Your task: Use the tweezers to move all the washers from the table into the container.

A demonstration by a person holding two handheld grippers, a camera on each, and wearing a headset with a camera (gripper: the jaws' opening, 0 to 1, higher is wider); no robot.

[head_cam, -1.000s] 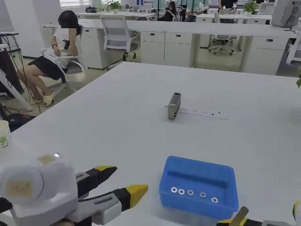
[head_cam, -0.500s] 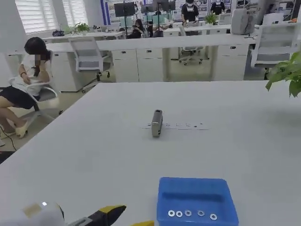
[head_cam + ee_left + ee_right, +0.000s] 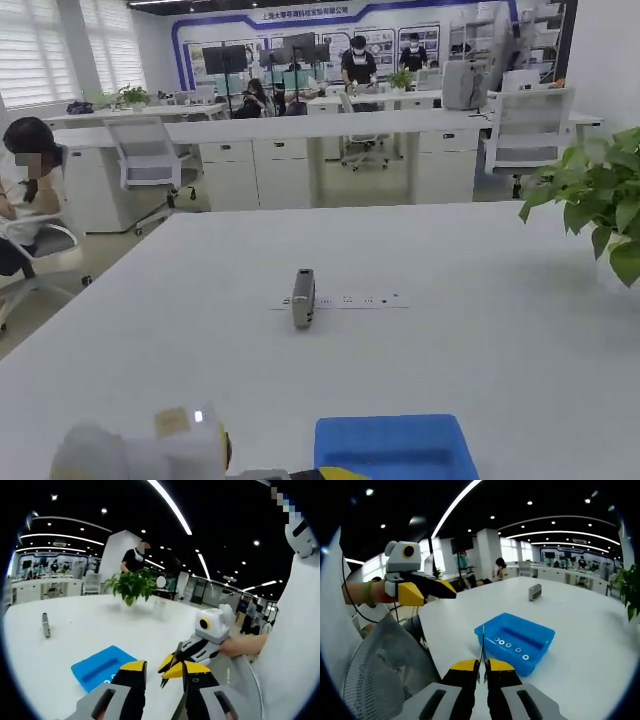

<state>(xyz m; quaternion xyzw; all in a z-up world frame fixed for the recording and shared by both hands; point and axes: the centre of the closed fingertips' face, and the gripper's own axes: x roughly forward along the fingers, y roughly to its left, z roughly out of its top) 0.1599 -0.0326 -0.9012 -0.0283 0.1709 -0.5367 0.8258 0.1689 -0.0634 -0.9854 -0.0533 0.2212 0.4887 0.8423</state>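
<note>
Change: the head camera has tipped up since a second ago, so the container (image 3: 392, 447) now sits at the bottom of the frame. Before, it showed whole. It lies the same way relative to the grey block (image 3: 303, 298), so neither has moved on the table (image 3: 470, 330).
Left gripper (image 3: 161, 669): jaws apart with nothing between them, held up off the table. A second ago its yellow tips showed in the head view; now its pale back does.
Right gripper (image 3: 482, 666): jaws pressed together on the tweezers (image 3: 482, 642), which point up toward the container.
Washers (image 3: 512, 646): five in a row on the container floor, in the right gripper view.
Edges: the container is near the table's front edge, and a mesh chair (image 3: 380, 667) is just off that edge.
Room: wide bare tabletop between the container and the block. A plant (image 3: 595, 195) hangs over the far right side.
Cut off: the frame's bottom edge cuts the container's near part in the head view.
Hard to tell: whether the tweezer tips hold anything. The container's inside is only a dark band in the left gripper view.
</note>
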